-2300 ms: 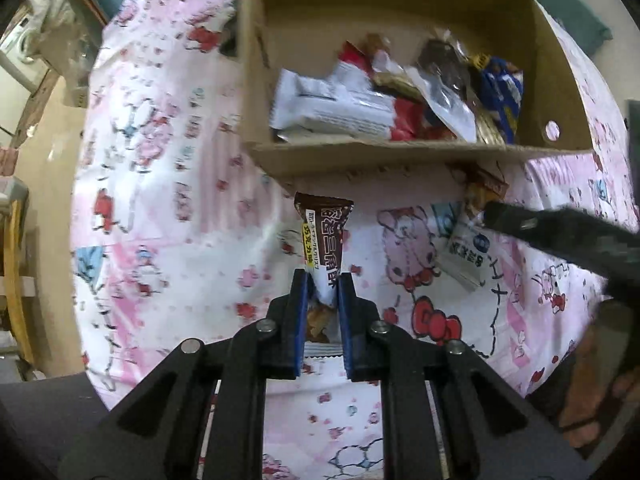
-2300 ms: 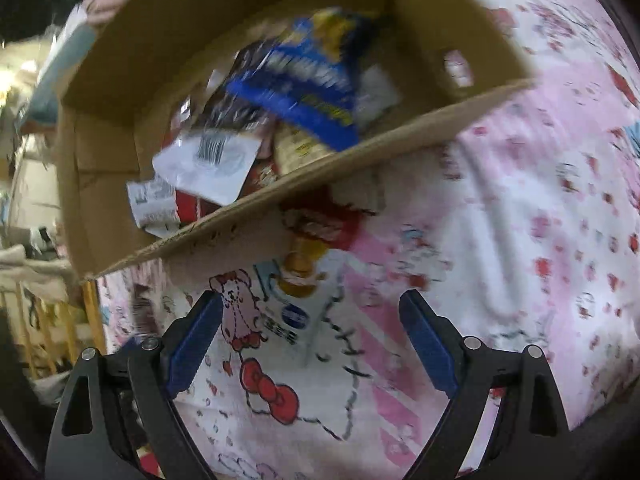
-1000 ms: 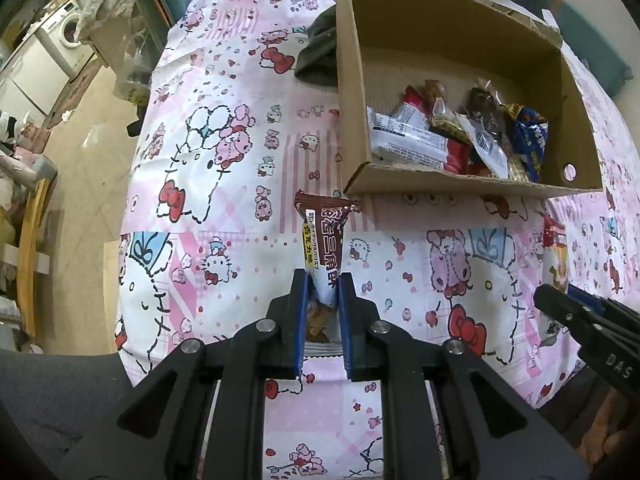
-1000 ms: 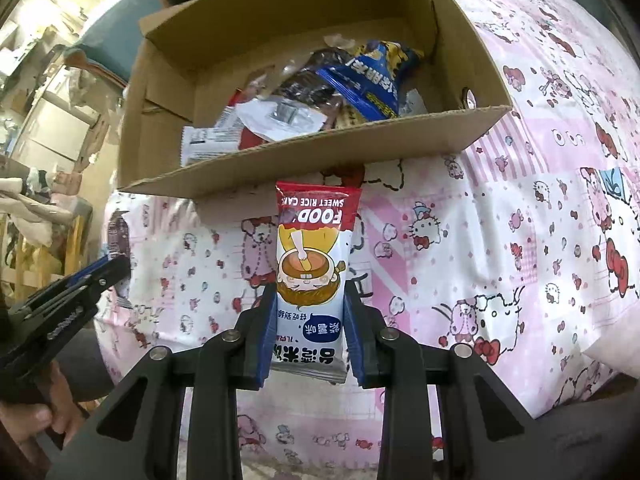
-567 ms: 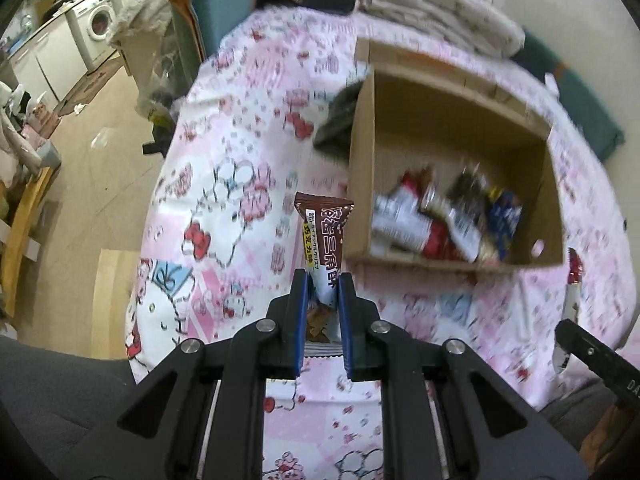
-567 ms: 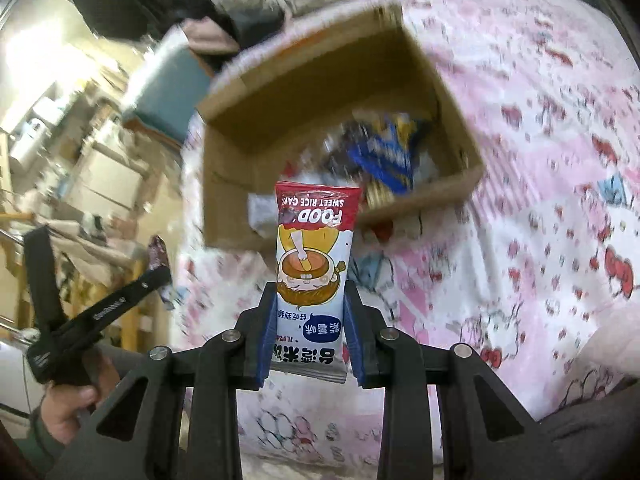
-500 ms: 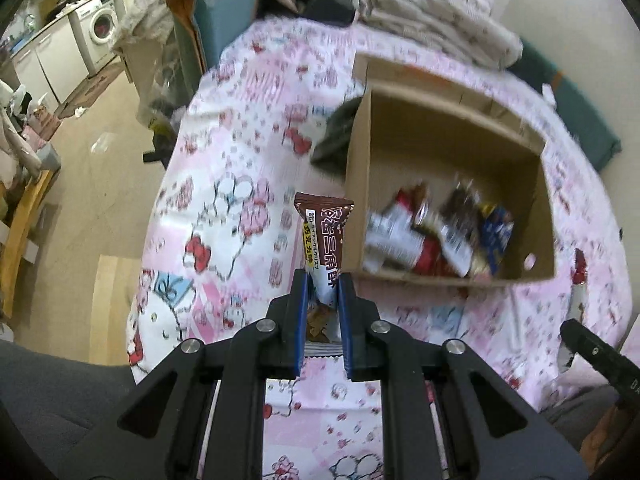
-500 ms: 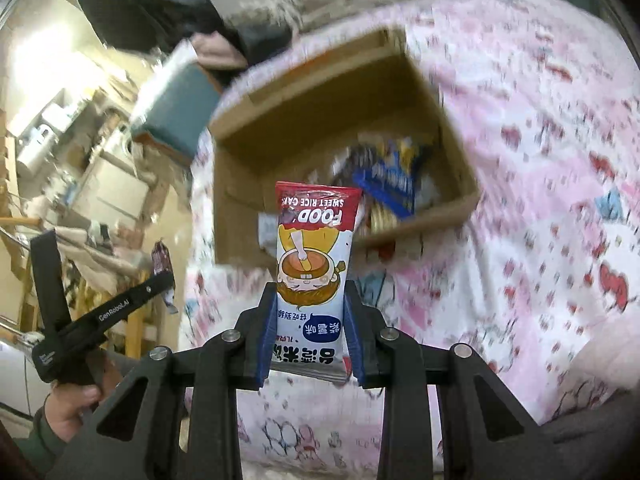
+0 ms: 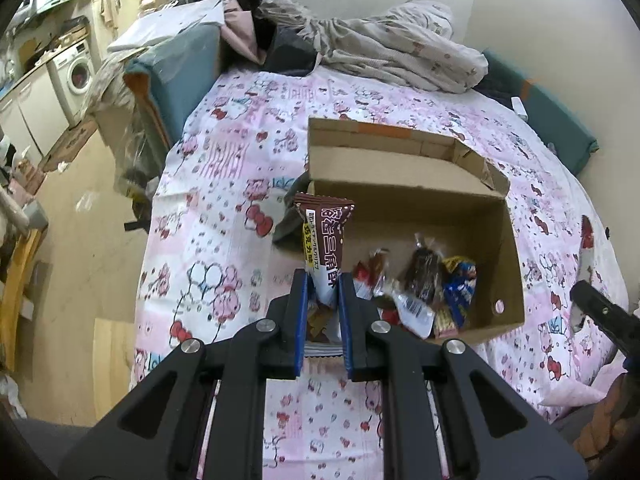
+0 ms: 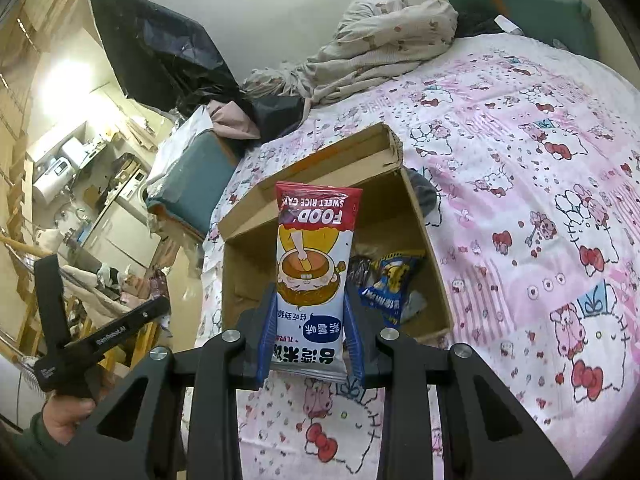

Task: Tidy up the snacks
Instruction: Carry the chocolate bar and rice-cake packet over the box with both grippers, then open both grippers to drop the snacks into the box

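The left gripper (image 9: 323, 312) has its fingers clamped on a brown chocolate-bar wrapper (image 9: 325, 240); the right gripper (image 10: 310, 332) has its fingers clamped on a red-and-white rice-cake packet (image 10: 314, 264). Both hang above the near edge of the open brown cardboard box (image 9: 408, 184) on the pink cartoon-print bed (image 9: 224, 184).

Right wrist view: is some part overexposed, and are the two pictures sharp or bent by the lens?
Right wrist view: a bright patch washes out the room wall at upper left; the rice cake packet in the right tool is sharp. Left wrist view: even light, no glare; the brown snack bar in the left tool is sharp. Both views: fisheye bends the cardboard box edges, corners are dark.
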`<state>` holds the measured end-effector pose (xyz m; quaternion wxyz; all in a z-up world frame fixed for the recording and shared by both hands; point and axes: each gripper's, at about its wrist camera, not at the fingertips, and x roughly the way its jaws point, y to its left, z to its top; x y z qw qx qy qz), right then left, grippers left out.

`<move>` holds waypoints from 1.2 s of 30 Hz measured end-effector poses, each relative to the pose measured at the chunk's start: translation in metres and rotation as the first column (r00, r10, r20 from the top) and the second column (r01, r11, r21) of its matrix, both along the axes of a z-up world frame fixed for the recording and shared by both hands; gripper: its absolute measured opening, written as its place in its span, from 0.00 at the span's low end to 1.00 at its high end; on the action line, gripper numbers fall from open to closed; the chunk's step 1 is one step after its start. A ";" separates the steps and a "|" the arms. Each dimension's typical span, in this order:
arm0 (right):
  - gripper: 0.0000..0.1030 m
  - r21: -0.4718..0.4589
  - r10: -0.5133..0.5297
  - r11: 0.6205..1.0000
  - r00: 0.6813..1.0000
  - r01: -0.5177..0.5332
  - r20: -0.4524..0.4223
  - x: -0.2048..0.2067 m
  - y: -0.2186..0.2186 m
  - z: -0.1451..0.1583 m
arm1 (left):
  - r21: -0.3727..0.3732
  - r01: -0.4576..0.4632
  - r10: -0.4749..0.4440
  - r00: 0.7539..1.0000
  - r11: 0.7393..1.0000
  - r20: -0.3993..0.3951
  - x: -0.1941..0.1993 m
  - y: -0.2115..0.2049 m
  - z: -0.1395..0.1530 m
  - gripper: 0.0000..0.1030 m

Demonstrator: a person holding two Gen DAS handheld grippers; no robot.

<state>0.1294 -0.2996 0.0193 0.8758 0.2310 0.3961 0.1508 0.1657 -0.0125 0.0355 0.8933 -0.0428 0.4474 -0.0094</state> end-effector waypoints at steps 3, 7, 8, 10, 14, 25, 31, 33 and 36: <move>0.31 0.008 -0.006 1.000 1.000 0.006 -0.013 0.013 -0.002 -0.007 | 0.003 0.014 -0.014 1.000 1.000 0.001 0.010 -0.007 -0.001 0.11; 0.31 -0.004 0.006 1.000 1.000 -0.006 -0.018 0.027 0.002 -0.014 | 0.016 0.046 -0.046 0.999 0.999 -0.001 0.025 -0.020 -0.005 0.11; 0.31 -0.012 0.013 1.000 1.000 -0.013 -0.017 0.032 0.004 -0.016 | 0.020 0.053 -0.053 0.999 0.998 -0.001 0.029 -0.023 -0.006 0.11; 0.31 -0.030 0.024 0.999 0.999 -0.025 -0.023 0.041 0.009 -0.020 | 0.029 0.068 -0.069 0.998 0.997 0.001 0.037 -0.030 -0.009 0.11; 0.31 -0.053 0.039 0.998 0.998 -0.042 -0.050 0.059 0.016 -0.033 | 0.050 0.095 -0.095 0.995 0.994 -0.002 0.053 -0.043 -0.020 0.11; 0.31 -0.069 0.045 0.996 0.983 -0.058 -0.177 0.095 0.028 -0.078 | 0.057 0.139 -0.137 0.990 0.989 -0.041 0.079 -0.058 -0.063 0.12; 0.32 -0.065 0.043 0.996 0.968 -0.061 -0.249 0.099 0.030 -0.094 | 0.047 0.143 -0.141 0.989 0.989 -0.052 0.085 -0.059 -0.074 0.12; 0.32 -0.063 0.045 0.996 0.965 -0.064 -0.259 0.100 0.031 -0.096 | 0.050 0.144 -0.141 0.988 0.988 -0.055 0.085 -0.060 -0.077 0.12; 0.32 -0.058 0.054 0.996 0.964 -0.071 -0.260 0.099 0.033 -0.097 | 0.048 0.145 -0.142 0.988 0.988 -0.062 0.087 -0.060 -0.079 0.12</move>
